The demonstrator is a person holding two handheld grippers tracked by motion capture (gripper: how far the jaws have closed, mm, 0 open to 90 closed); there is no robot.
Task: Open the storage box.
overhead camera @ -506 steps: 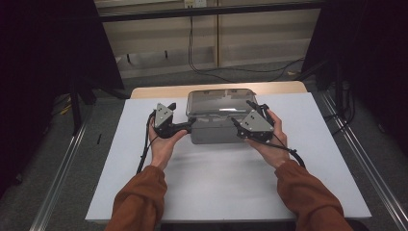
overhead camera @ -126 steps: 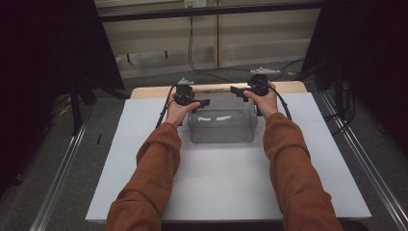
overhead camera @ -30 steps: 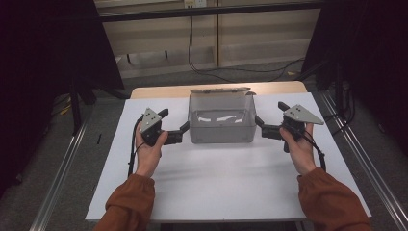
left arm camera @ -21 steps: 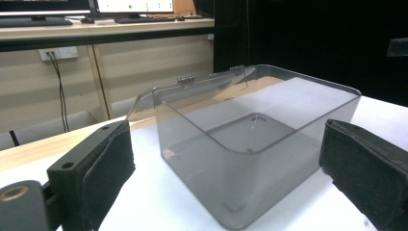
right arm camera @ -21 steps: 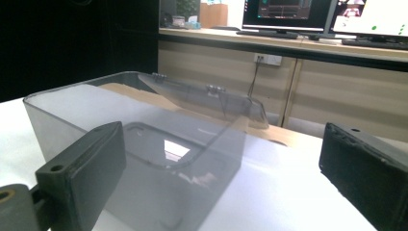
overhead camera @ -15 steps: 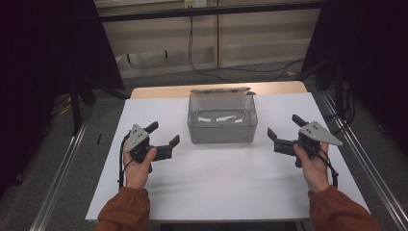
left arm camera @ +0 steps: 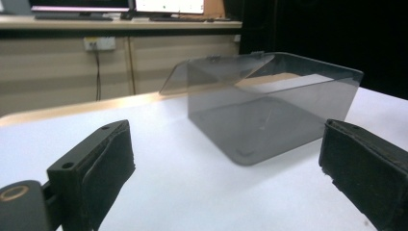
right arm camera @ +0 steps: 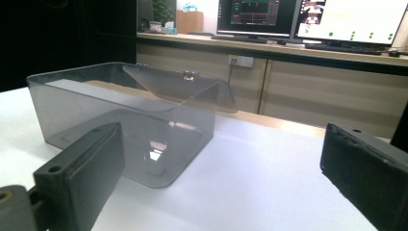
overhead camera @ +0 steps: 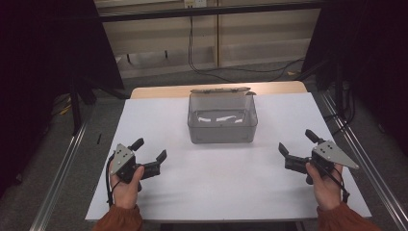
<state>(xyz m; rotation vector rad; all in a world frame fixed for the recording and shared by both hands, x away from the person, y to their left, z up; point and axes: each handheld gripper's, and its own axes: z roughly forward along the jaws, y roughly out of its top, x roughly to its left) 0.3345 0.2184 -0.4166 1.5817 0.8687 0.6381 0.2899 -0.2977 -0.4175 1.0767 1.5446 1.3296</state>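
A clear grey plastic box (overhead camera: 222, 120) stands at the far middle of the white table (overhead camera: 226, 178), its hinged lid (overhead camera: 220, 90) swung open toward the back. The box looks empty. My left gripper (overhead camera: 150, 149) is open near the table's front left, well apart from the box, with nothing between its fingers. My right gripper (overhead camera: 295, 142) is open at the front right, also apart from the box. In the left gripper view the box (left arm camera: 274, 110) sits ahead to the right. The right gripper view has the box (right arm camera: 125, 115) ahead to the left.
The white sheet covers a wooden tabletop whose far edge (overhead camera: 159, 91) shows behind the box. Metal rails (overhead camera: 62, 163) run along both sides of the table. Cabinets and cables (overhead camera: 202, 43) lie beyond. Monitors (right arm camera: 308, 19) stand on a counter in the background.
Both grippers have drawn back from the box's sides toward the table's front corners. The lid, shut long ago, now stands open; the box has not moved.
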